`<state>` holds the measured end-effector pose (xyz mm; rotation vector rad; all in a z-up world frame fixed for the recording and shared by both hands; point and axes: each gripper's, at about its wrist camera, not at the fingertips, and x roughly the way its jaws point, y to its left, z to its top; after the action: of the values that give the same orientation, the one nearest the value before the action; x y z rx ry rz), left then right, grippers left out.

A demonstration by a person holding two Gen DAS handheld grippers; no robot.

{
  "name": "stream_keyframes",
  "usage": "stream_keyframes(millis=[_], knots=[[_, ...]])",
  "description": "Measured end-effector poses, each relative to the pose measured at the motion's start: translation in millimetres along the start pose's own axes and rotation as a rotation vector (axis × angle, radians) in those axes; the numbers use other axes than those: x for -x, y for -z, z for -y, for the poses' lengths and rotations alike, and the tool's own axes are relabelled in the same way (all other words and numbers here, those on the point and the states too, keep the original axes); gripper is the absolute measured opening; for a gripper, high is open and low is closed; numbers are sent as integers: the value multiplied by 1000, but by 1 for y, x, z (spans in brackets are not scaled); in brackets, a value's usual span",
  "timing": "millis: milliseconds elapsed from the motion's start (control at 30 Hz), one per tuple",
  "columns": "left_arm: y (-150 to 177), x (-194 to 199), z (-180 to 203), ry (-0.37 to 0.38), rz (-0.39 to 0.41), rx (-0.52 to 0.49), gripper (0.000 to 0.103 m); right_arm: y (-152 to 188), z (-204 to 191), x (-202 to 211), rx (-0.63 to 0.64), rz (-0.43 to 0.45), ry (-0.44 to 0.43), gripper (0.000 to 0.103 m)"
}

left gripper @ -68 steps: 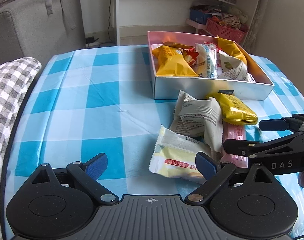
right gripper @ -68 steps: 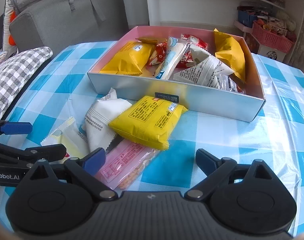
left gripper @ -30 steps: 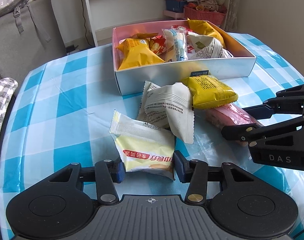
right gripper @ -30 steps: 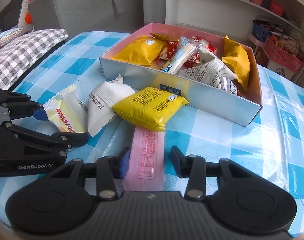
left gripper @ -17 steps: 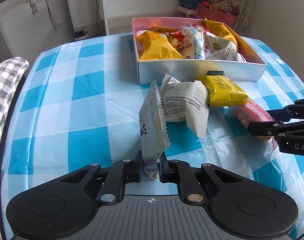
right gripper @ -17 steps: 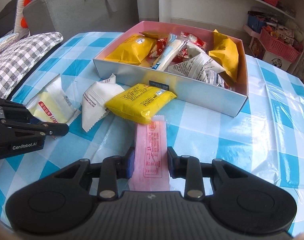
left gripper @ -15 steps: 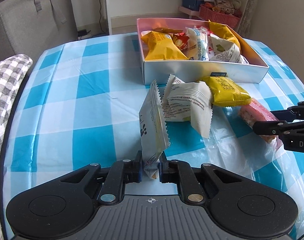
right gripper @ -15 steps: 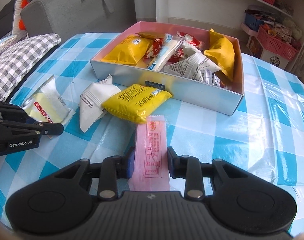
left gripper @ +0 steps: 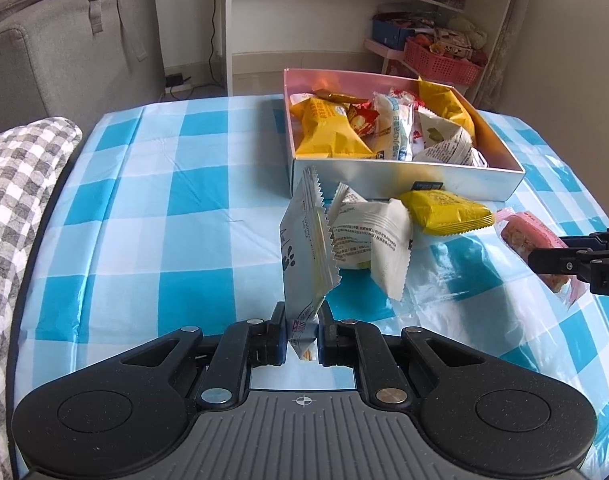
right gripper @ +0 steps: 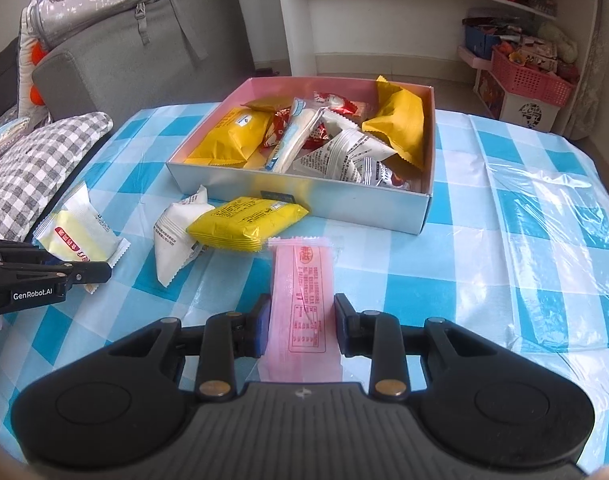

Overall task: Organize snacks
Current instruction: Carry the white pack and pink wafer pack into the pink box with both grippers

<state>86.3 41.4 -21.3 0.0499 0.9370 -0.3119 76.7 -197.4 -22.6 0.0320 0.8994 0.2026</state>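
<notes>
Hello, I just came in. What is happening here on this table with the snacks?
A person is sorting snacks with a gripper in each hand. The left gripper is shut on a pale yellow snack packet, and the right gripper is shut on a pink snack bar. A white packet and a yellow packet lie on the checked tablecloth in front of the box, which already holds several snacks.

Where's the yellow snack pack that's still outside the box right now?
The yellow pack lies on the checked tablecloth just in front of the box, overlapping the white pack.
</notes>
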Motion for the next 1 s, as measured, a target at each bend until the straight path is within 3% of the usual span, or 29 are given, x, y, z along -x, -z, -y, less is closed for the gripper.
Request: stream_keyframes(millis=[300,800,867,1000], knots=[[-20,11,14,23,45,-6,11,-9,16,11,-98,48,-25,29],[-67,-5,37,82,55,-4,11,-24,36,35,-186,151,-94,28],[-69,-8,43,92,54,-15,11,-26,35,29,-150,142,-42,28],[-69,-16,56,99,43,-43,11,-18,38,-2,-124,20,54,28]])
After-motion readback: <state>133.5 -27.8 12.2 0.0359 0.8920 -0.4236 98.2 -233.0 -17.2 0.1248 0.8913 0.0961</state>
